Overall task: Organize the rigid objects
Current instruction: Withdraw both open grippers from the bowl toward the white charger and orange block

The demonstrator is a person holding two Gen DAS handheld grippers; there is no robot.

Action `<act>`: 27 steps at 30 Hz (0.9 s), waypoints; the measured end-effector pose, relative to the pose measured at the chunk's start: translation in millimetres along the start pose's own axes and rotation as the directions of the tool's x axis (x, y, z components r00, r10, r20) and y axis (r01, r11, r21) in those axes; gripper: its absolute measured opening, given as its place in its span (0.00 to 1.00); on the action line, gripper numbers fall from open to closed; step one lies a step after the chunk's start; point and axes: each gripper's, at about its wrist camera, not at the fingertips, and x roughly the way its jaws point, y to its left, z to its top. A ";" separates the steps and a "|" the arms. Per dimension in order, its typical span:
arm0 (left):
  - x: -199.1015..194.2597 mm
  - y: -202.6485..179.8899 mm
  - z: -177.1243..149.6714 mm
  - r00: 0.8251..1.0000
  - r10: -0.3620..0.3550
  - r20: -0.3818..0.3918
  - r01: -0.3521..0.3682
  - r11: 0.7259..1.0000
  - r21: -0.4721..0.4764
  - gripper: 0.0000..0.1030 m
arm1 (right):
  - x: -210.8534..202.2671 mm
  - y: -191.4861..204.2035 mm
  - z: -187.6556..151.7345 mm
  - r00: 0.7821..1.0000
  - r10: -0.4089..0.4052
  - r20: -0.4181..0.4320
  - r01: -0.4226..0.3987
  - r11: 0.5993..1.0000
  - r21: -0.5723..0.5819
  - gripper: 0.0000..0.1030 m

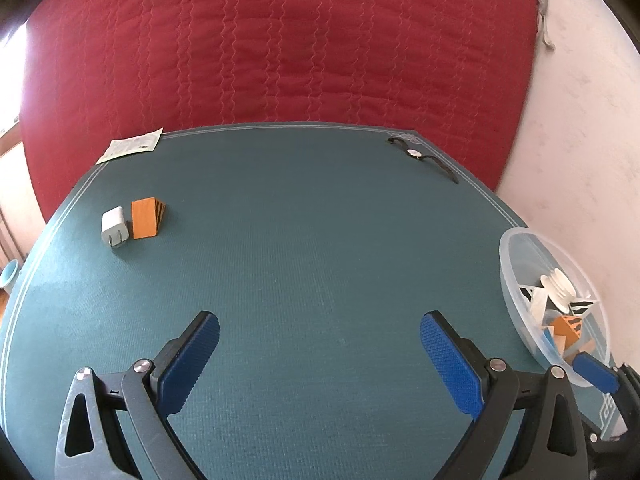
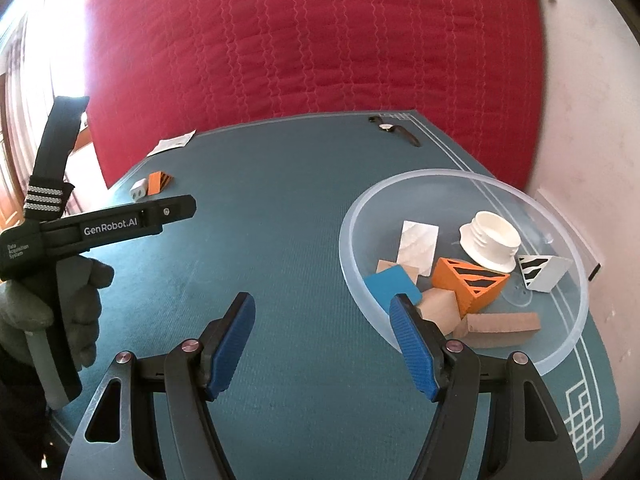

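I count two loose pieces far left on my teal mat (image 1: 320, 240): one white plug-in charger block (image 1: 115, 227) touching one orange wooden wedge with black stripes (image 1: 146, 218). The clear round plastic bowl (image 2: 576, 332) at right holds about eight pieces, some overlapped. My left gripper (image 1: 320, 354) and right gripper (image 2: 322, 334) gape, holding nothing.

bowl (image 1: 516, 280) rim cut off by right gripper (image 1: 592, 372), wristwatch (image 1: 416, 154) face unreadable

Clear plastic bowl (image 2: 560, 216) on matt woven mat (image 2: 304, 208)
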 end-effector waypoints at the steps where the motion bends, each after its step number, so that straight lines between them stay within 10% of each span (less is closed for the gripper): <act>1: -0.3 -0.4 -0.1 1.000 0.001 0.000 -0.001 1.000 0.001 0.99 | 0.1 1.0 -0.1 1.000 0.001 -0.001 -0.001 1.000 0.000 0.69; 27: 3.0 46.3 6.3 0.994 0.109 -0.006 -0.109 0.994 -0.014 0.99 | 62.6 47.0 47.7 0.993 0.095 -0.065 -0.099 0.993 -0.070 0.69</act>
